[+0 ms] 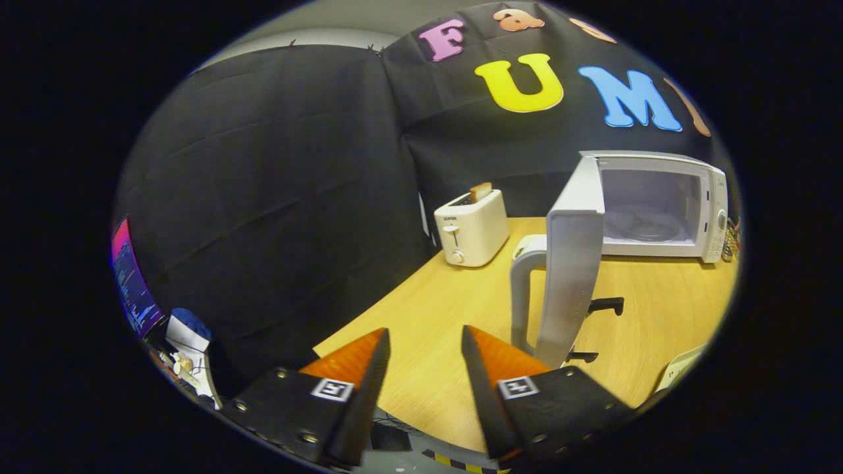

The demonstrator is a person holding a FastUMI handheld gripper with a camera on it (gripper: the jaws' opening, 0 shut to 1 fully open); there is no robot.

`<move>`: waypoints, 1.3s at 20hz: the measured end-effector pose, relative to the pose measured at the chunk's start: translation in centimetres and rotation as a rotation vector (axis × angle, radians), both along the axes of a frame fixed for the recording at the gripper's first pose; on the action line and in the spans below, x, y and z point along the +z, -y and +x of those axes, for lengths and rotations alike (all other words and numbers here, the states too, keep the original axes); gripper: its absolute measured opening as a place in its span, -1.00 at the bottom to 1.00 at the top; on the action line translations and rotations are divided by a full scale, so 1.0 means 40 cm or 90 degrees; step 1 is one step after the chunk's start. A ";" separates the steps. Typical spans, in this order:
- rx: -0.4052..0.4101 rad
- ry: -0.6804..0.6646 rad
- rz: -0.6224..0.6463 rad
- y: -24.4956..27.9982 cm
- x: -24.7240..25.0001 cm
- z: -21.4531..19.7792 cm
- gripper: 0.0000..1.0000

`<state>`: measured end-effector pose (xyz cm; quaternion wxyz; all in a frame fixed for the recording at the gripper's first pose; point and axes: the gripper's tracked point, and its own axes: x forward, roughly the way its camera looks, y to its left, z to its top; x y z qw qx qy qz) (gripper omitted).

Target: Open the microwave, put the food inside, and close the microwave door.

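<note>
My gripper [425,339] hangs with its fingers spread apart and nothing between them, poised over the near edge of the wooden table [658,309]; the microwave [658,204] sits well beyond them at the far side of the table, its door [571,263] already swung wide on its hinge and standing edge-on towards me, the pale handle [520,289] running down the side nearest my fingers; inside I can see the glass turntable [642,227] lying bare, so by my reckoning the opening is done and the food is still to go in; the only food I can make out is a slice of toast [481,191] standing upright in the slot of the white toaster [471,227], left of the microwave and apart from it, though I may be wrong that this is the piece meant, since the far things are small in this view; toast I judge light, stiff and dry, rough enough not to slip, but brittle, so I would pinch it gently across its flat faces on the part that stands proud of the slot, and lift it straight up lest it snag or crumble; the door looks a light, rigid panel that should swing freely; I would push it on its flat outer face near the handle rather than clasp it, minding the two dark objects [602,306] on the table just behind it.
</note>
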<state>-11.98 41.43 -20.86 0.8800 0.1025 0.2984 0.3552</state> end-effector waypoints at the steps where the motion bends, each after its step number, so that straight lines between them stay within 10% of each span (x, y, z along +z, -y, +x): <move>1: 0.003 0.014 0.000 0.016 0.013 0.001 0.56; 2: -0.005 0.029 -0.008 0.044 0.029 -0.002 0.99; 10: -0.118 0.121 -0.099 0.347 0.058 0.084 0.99; 18: -0.263 0.066 -0.207 0.677 -0.062 0.127 0.99; 26: -0.302 -0.026 -0.298 0.819 -0.218 0.086 0.99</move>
